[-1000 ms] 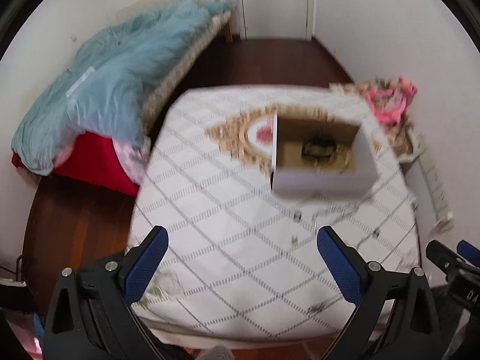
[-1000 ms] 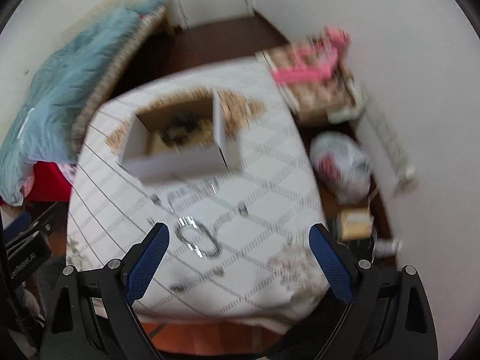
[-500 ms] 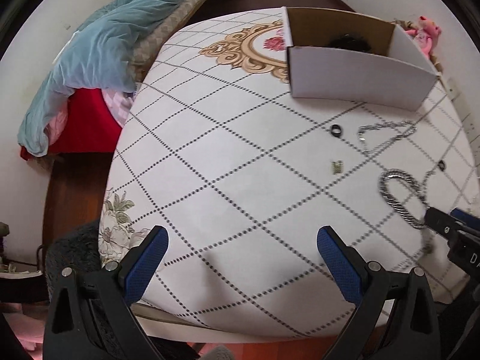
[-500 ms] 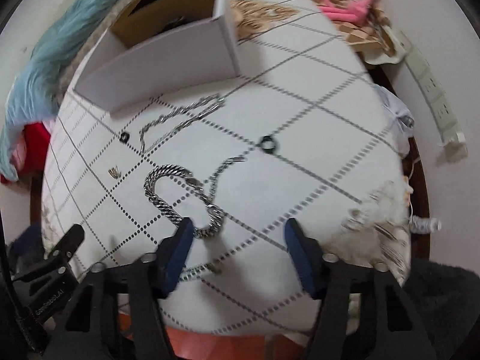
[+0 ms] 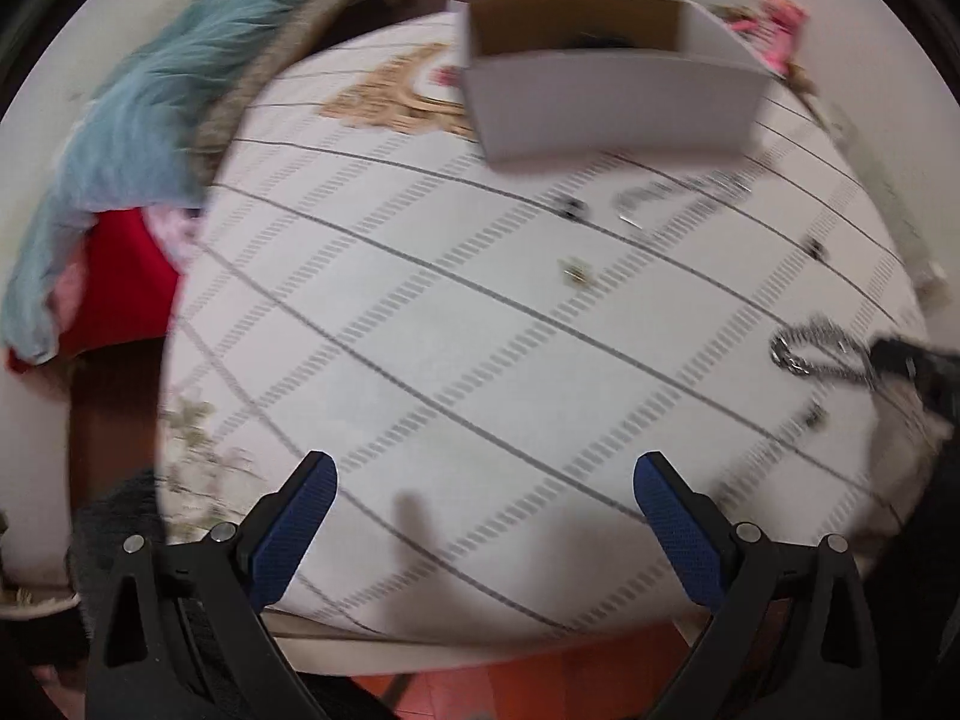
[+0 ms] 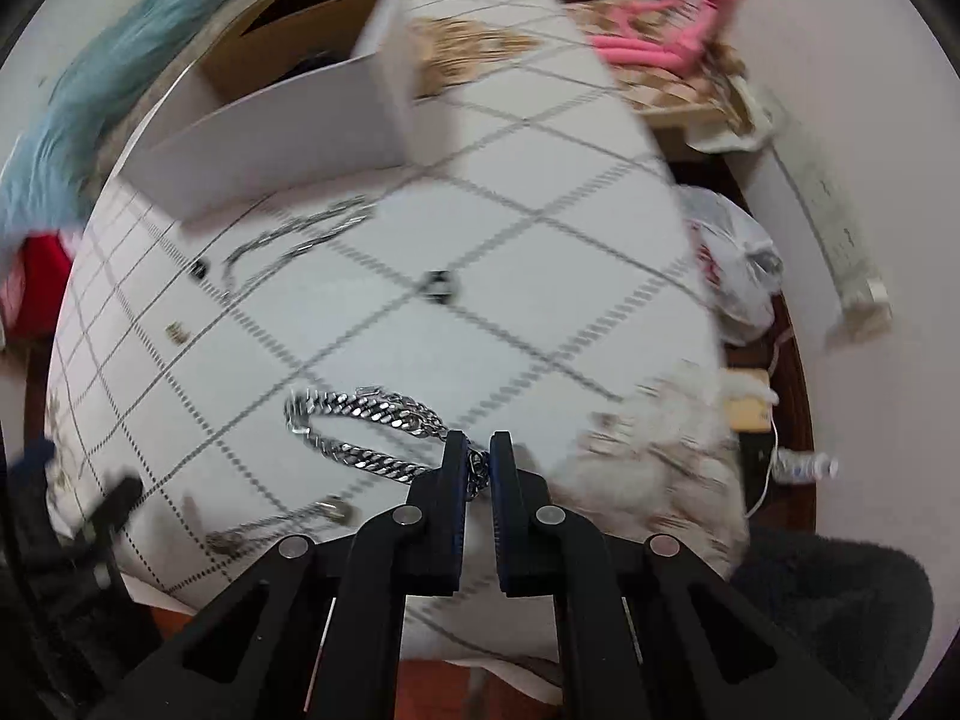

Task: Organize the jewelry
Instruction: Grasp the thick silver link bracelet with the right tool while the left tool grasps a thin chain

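- right gripper (image 6: 477, 456) nearly closed, jaws just been closing, pinching one end of the thick silver chain (image 6: 366, 429); links visible between the pads, so reads as gripped at the near end
- chain lying on the checked tablecloth (image 6: 540, 240) as a flattened loop; long axis running away to the left of the right gripper in the right wrist view, bend of the loop farthest from the pads
- left gripper (image 5: 485, 501) wide open, nothing between its blue pads (image 5: 297, 531); hovering over bare cloth near the table edge, well apart from any jewelry
- right hand clearly nearer the chain; in the left wrist view same chain (image 5: 816, 354) at far right with the right gripper's dark tip (image 5: 900, 357) on it
- white box (image 6: 270, 138) at the far side of the table, open top, beyond the chain and up-left of the right gripper; likely drop target, lift then carry forward and left
- other pieces loose on the cloth: thin chain (image 6: 294, 240) just in front of the box, small dark ring (image 6: 440, 285) mid-table, another dark ring (image 6: 197, 269) and a tiny gold piece (image 6: 177, 333) farther left, a thin chain with clasp (image 6: 276, 525) near the front edge
- hard to make out: both views motion-blurred; box contents just a dark smear; how much chain sits behind the pads hidden; whether chain already off the cloth cannot be told
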Available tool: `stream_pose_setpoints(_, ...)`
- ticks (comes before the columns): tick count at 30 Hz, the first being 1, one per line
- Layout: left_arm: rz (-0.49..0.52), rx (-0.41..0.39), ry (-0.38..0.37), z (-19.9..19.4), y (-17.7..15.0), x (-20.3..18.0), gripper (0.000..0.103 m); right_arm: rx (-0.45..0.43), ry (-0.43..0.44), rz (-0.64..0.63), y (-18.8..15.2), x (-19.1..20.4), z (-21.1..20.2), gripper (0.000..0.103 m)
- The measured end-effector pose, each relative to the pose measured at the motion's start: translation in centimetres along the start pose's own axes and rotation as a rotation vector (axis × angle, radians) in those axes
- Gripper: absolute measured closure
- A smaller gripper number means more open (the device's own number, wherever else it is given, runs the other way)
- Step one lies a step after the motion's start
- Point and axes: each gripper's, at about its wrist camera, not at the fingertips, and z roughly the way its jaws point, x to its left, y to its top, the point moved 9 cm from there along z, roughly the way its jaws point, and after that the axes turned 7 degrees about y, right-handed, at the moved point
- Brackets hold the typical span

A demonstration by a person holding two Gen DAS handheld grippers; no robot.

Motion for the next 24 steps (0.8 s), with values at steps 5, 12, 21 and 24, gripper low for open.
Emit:
stream_pose_setpoints(5,0.100,0.031,-0.115,0.3,-1.8,-4.3,0.014,-0.009,-0.004,0.062,-0.8,-2.6,-0.6,0.095)
stream_pose_setpoints(12,0.167,-0.013,-0.177,-0.3,-1.4,-6.9,0.057,-0.017,0.014,0.104,-1.3,-3.4,-0.6,0.095)
stream_pose_setpoints(21,0.142,-0.019,-0.250,-0.7,-0.4,-6.5,0.099,-0.020,0.046,0.132,-0.9,-3.3,-0.8,0.100)
stream_pose_setpoints(24,0.089,-0.029,-0.255,-1.3,0.6,-4.5,0.099,-0.035,0.072,0.141,-0.5,-3.0,-1.6,0.100)
